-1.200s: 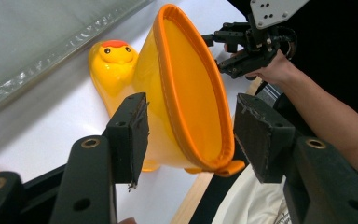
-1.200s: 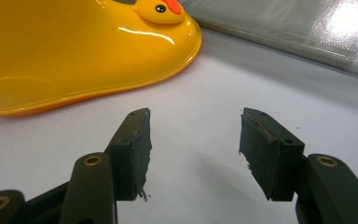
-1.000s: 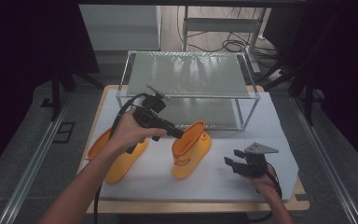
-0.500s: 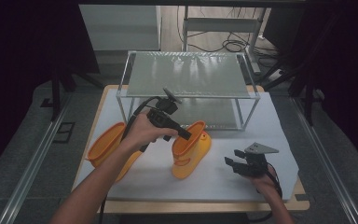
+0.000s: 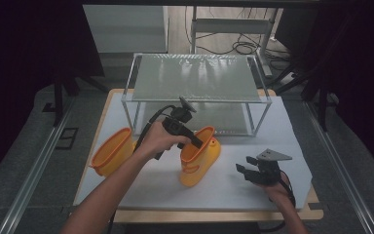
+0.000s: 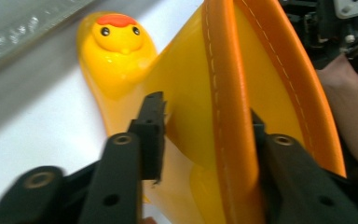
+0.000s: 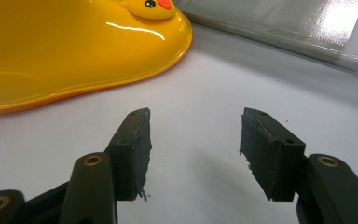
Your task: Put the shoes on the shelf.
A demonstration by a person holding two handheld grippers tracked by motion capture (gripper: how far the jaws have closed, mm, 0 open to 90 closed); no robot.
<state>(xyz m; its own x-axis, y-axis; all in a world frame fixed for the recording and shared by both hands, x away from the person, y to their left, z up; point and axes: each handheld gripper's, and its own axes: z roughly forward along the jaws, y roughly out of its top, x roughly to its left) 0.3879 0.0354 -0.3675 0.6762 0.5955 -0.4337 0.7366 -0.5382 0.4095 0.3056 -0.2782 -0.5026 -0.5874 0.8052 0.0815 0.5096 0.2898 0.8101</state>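
A yellow rubber boot (image 5: 197,163) with an orange rim and a duck face on its toe (image 6: 119,32) stands upright mid-table. My left gripper (image 5: 202,143) is at its top and open. Its jaws (image 6: 205,112) straddle the orange rim (image 6: 228,93), one outside the shaft and one inside. A matching boot (image 5: 111,151) lies on its side at the left. My right gripper (image 5: 243,171) rests low at the front right, open with nothing between its jaws (image 7: 193,121). The upright boot's toe (image 7: 65,46) lies just ahead of it.
A low metal-framed rack (image 5: 195,78) with a mesh top shelf stands across the back of the table, close behind the upright boot. A white mat (image 5: 141,190) covers the tabletop. The wooden table edge (image 5: 214,214) runs along the front.
My left gripper has moved right, away from the lying boot, and come down onto the upright boot's rim. The right gripper has stayed in place.
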